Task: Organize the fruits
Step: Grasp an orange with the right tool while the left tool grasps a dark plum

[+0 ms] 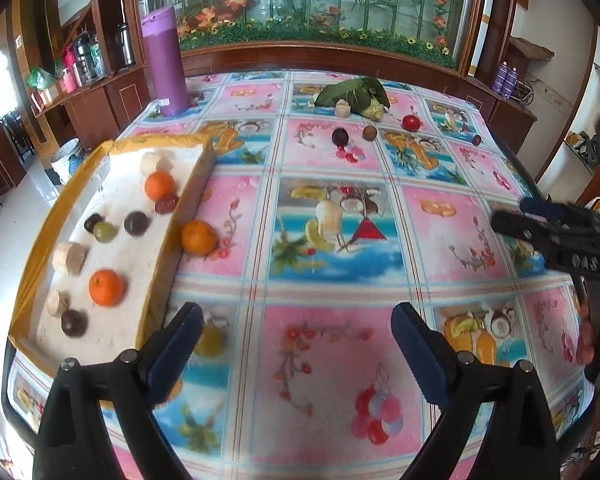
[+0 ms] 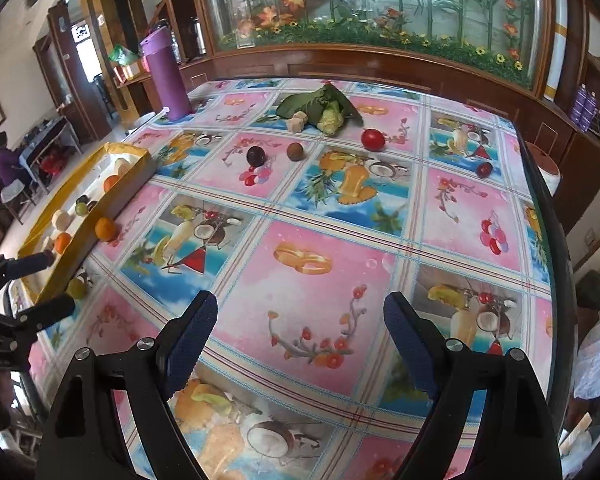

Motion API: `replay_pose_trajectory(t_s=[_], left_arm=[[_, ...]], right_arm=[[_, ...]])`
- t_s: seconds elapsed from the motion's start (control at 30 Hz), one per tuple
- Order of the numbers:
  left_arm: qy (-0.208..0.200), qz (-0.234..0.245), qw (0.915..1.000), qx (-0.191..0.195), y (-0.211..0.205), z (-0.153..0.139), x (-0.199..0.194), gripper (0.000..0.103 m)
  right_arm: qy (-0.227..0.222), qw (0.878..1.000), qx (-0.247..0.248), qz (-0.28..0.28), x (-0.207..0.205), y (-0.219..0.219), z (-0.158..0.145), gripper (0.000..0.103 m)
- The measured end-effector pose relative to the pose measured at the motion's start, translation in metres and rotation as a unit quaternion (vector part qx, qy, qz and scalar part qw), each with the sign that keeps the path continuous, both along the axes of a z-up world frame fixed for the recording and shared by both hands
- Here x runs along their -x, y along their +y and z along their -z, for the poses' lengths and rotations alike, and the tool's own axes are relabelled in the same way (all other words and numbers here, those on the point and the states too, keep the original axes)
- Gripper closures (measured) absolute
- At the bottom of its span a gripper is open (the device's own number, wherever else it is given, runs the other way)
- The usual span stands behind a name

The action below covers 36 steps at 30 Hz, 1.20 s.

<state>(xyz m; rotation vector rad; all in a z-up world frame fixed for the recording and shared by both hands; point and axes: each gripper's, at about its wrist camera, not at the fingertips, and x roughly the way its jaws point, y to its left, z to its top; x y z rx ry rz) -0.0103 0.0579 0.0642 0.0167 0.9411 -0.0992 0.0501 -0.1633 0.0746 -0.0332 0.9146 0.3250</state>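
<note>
A yellow-rimmed box (image 1: 188,200) at the table's left holds oranges (image 1: 106,287), dark round fruits and pale chunks. One orange (image 1: 198,237) lies on the cloth just outside its wall, and a green fruit (image 2: 77,287) lies beside the box's near end. At the far side lie a dark fruit (image 1: 340,136), a brown fruit (image 1: 369,133), a red fruit (image 1: 411,122) and a small dark red one (image 1: 476,139). My left gripper (image 1: 296,332) is open and empty over the cloth by the box. My right gripper (image 2: 300,320) is open and empty over the table's middle; it also shows at the right of the left wrist view (image 1: 512,216).
A tall purple flask (image 1: 165,60) stands at the far left corner. A leafy green vegetable (image 1: 354,94) with a pale chunk (image 1: 342,109) lies at the far middle. A wooden cabinet with a glass front runs behind the table. The table's right edge (image 2: 540,200) drops off.
</note>
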Motion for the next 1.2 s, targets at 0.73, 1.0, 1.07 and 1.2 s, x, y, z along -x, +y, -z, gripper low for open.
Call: replay_pose_trajectory(t_s=[0.73, 1.0, 1.07, 1.2], left_arm=[[0.029, -0.108, 0.9932, 0.031, 0.079, 0.018, 0.084, 0.007], [0.042, -0.116, 0.9917, 0.036, 0.081, 0.024, 0.081, 0.007], [0.044, -0.114, 0.9919, 0.035, 0.08, 0.025, 0.078, 0.007], [0.049, -0.111, 0.9918, 0.04, 0.077, 0.028, 0.072, 0.007]], right_arm=[[-0.007, 0.926, 0.045, -0.374, -0.05, 0.25, 0.045, 0.018], [0.022, 0.901, 0.045, -0.432, -0.057, 0.272, 0.057, 0.052], [0.017, 0.902, 0.048, -0.428, -0.057, 0.27, 0.057, 0.065], [0.03, 0.91, 0.024, -0.412, -0.063, 0.261, 0.053, 0.072]])
